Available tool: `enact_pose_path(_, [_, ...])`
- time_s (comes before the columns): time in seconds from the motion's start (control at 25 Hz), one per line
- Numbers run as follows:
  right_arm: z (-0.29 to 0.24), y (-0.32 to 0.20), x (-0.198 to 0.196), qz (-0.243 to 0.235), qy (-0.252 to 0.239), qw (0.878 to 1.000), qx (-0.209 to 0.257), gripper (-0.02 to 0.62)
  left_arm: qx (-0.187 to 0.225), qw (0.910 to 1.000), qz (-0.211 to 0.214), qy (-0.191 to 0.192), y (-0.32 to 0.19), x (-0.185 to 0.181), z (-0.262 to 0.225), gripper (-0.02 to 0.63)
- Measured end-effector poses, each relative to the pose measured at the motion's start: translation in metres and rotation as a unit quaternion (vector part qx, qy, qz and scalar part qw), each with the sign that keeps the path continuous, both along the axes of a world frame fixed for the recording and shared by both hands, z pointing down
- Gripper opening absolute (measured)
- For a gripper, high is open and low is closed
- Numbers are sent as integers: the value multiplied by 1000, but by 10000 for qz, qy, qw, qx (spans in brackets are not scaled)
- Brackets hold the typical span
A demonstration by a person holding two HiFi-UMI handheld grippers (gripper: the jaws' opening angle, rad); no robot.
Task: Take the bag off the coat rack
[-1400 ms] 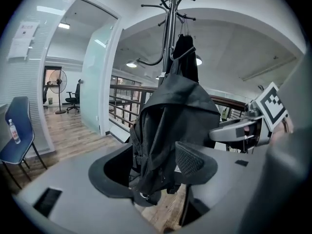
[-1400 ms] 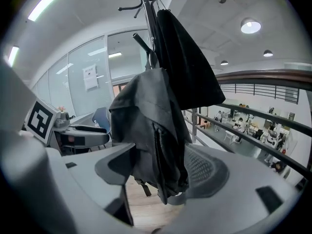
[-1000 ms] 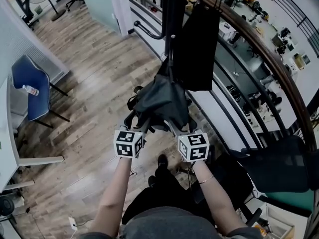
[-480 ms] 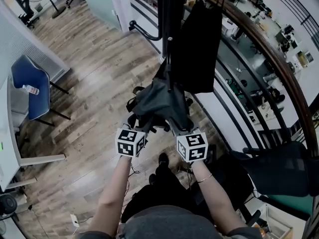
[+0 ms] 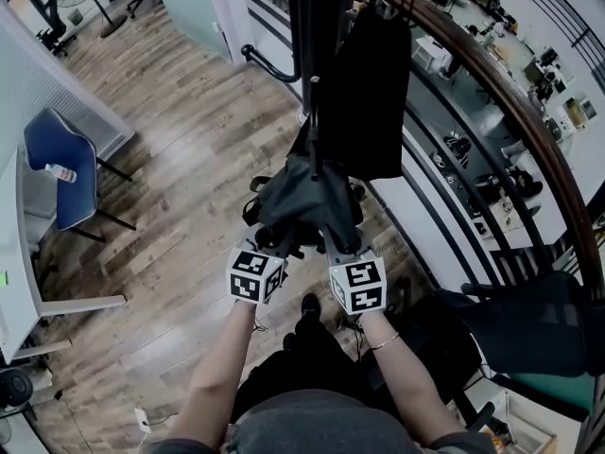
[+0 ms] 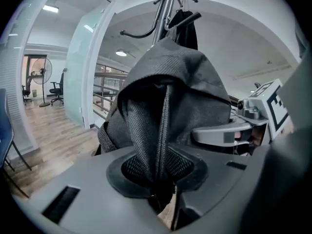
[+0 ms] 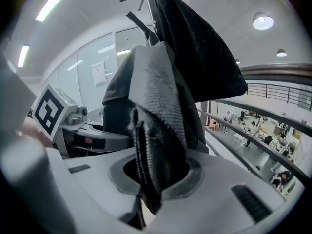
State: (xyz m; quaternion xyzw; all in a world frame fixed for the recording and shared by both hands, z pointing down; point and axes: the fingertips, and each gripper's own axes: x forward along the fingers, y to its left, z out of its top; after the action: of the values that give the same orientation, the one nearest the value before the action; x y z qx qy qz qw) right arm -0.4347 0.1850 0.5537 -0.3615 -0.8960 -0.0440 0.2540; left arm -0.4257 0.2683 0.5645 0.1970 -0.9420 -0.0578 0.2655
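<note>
A dark grey fabric bag hangs from the black coat rack, beside a black garment on the same stand. My left gripper grips the bag's lower left side, and my right gripper its lower right. Both pairs of jaws have just been closing, with bag fabric between them. In the left gripper view, mesh fabric of the bag is pinched in the left gripper. In the right gripper view, a fold of the bag is pinched in the right gripper.
A curved wooden railing runs close behind the rack on the right. At the left a blue chair holding a bottle stands by a white desk. A black office chair stands at the lower right, and wood floor lies below.
Both grippers' jaws have closed onto the bottom of the bag. The left gripper has shifted slightly to the right, toward the bag. The right one has stayed put.
</note>
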Motion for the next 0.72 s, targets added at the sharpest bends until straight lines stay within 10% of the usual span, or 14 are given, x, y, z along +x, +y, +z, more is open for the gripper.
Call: enact_pose_path(0.72, [-30,8,28,-460,-463,9976,209,31,-171,9997,-110,98,-2,37,-30,51])
